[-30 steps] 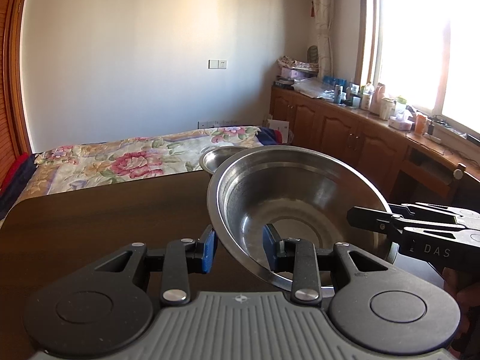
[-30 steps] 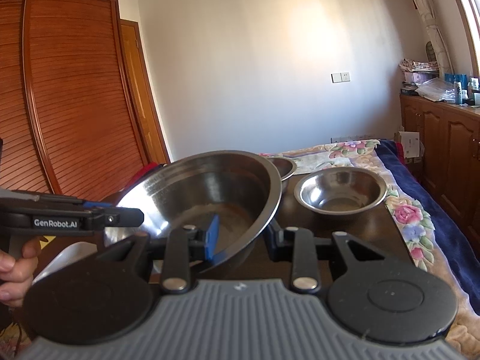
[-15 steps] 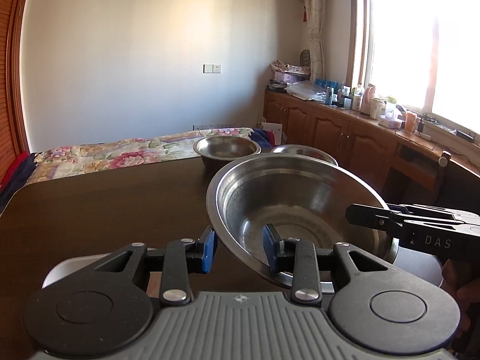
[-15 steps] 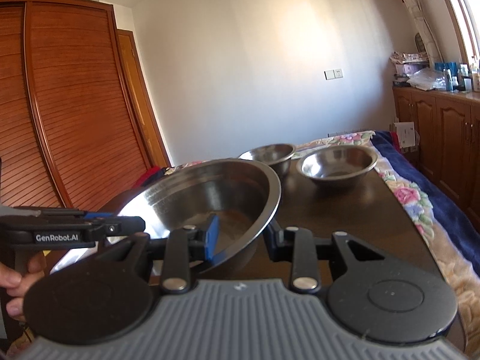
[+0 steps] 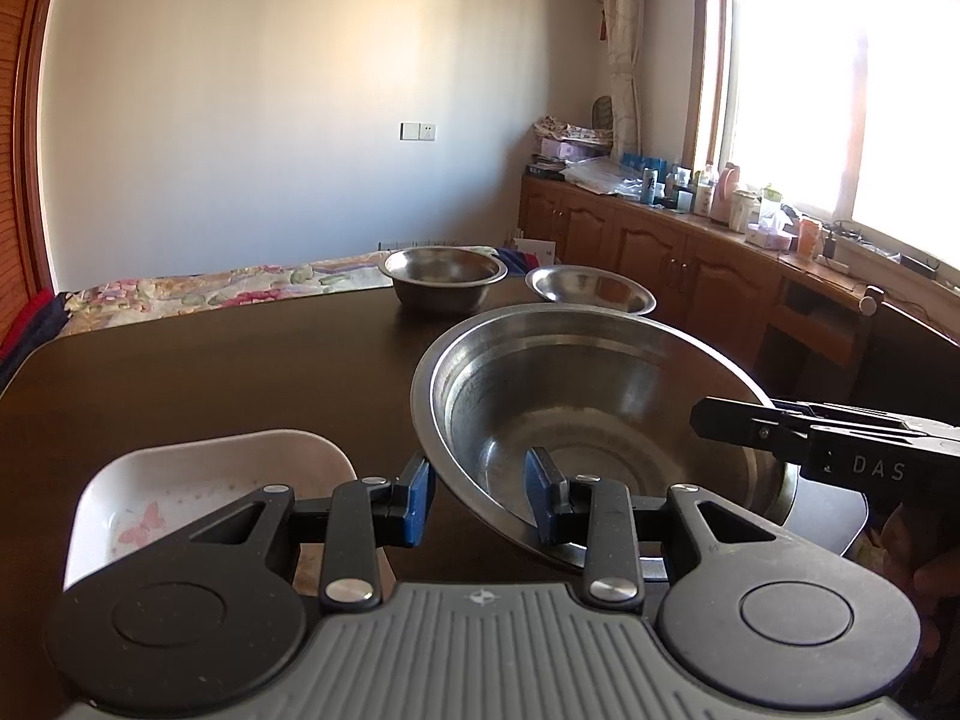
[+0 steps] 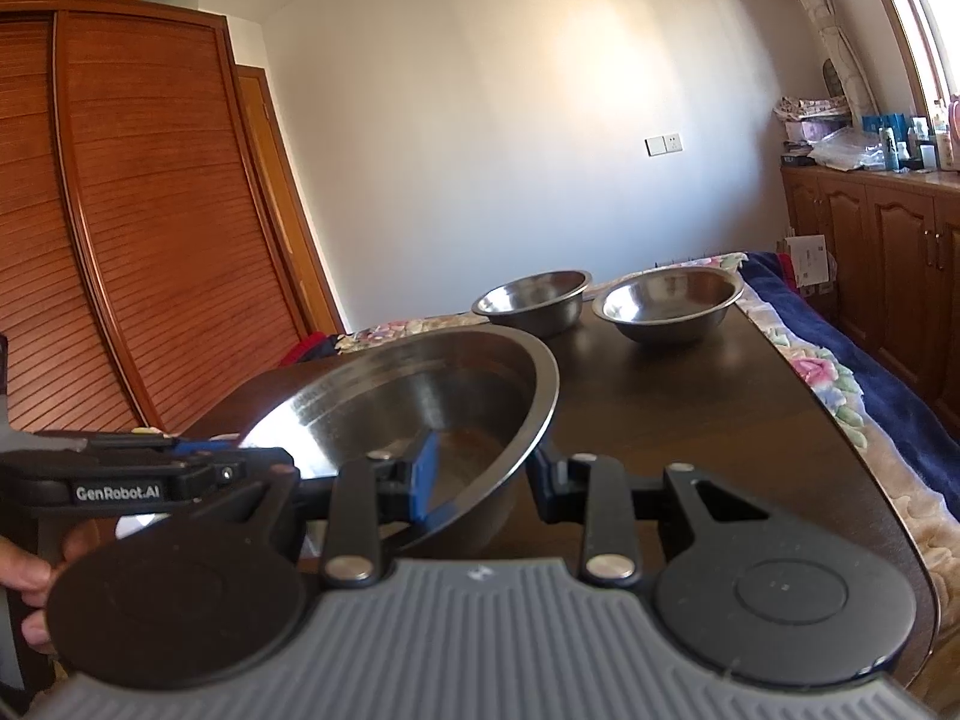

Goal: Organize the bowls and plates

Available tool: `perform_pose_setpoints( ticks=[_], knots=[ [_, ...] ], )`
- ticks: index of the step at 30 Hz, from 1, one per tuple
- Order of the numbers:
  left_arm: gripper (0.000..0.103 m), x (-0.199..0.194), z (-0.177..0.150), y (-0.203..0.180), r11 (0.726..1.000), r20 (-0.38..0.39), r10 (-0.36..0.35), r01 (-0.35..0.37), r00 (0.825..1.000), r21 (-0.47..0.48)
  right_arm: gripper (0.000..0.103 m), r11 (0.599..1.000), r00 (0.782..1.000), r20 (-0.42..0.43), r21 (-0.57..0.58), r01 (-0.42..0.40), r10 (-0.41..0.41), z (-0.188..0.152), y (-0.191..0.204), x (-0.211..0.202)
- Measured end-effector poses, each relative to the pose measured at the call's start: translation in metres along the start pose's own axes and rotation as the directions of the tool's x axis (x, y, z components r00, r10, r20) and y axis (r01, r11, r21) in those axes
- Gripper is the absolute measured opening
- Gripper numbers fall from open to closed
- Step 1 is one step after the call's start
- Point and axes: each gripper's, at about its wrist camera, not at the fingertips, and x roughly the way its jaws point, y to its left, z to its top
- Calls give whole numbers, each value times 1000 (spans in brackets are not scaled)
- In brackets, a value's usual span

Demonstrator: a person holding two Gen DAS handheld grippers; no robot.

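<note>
Left wrist view: both grippers' jaws, left gripper and right gripper, clench the steel basin's rim above the counter.

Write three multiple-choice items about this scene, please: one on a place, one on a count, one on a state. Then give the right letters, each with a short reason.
1. Where is the white dish?
A. on the table, left of the big bowl
B. inside the big bowl
C. on the bed

2. How many steel bowls are in view?
A. one
B. three
C. five

3. How is the big bowl held?
A. it lies flat on the table, untouched
B. both grippers straddle its rim and it is tilted
C. it hangs upside down from one gripper

Key:
1 A: the dish sits on the table beside the left gripper.
2 B: the big bowl, plus two small bowls at the far end.
3 B: the left gripper and the right gripper each have one finger inside and one outside the rim, which slants.
</note>
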Motion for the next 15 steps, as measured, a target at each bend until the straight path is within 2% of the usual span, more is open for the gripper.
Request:
perform_pose_setpoints(
  ticks=[15],
  knots=[
    [36, 6, -10, -1, 1000, -37, 9, -10, 999, -11, 34, 1000, 999, -33, 8, 6, -6, -7, -2, 3]
  ],
)
